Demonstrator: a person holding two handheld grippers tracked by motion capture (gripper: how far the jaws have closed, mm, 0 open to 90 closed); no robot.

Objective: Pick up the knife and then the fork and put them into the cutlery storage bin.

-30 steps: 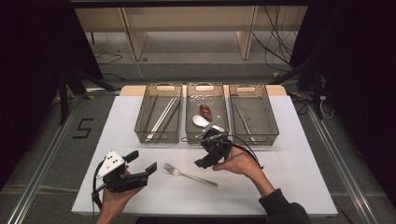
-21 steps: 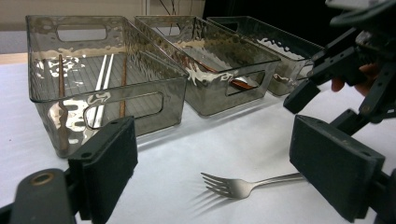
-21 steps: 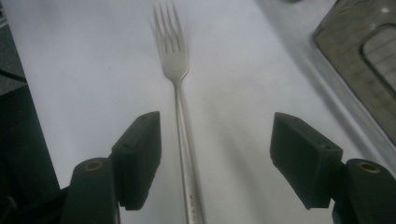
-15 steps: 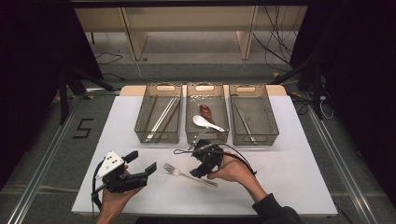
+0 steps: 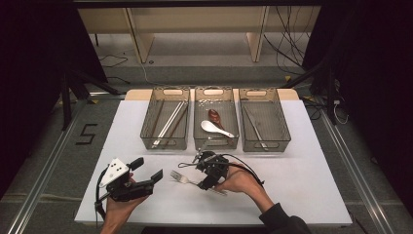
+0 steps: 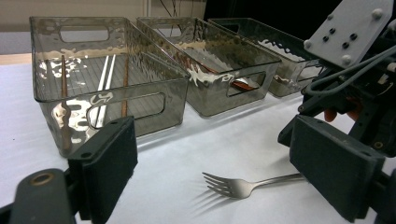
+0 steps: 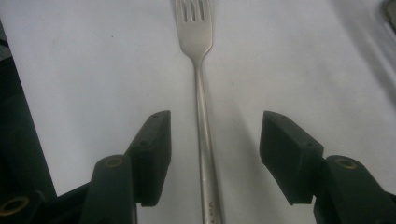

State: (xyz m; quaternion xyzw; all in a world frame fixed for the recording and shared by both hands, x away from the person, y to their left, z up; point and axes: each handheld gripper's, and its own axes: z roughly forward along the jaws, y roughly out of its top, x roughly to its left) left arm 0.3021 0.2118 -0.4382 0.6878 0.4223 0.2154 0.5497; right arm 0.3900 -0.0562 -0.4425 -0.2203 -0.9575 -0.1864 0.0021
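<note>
The fork point(image 5: 195, 181) lies flat on the white tabletop point(image 5: 302, 185), in front of the three clear bins and near the person's edge, tines toward the left claw. It looks like plain steel: light, stiff, smooth and likely slippery, and so thin that it sits almost flush with the surface. The best hold is probably across the narrow handle, about midway, with the pads pressed low to the tabletop.

The right claw point(image 7: 212, 154) straddles that handle, one jaw on each side with a gap to both; its jaws have just been closing and do not yet pinch the fork. The left claw point(image 5: 146, 170) rests wide open and empty just beside the tines.

The tabletop is smooth and matte white. The left bin point(image 5: 165, 124) holds chopsticks, the middle bin point(image 5: 215, 122) spoons. Dark curtains and a grey floor with loose cables surround the table.
</note>
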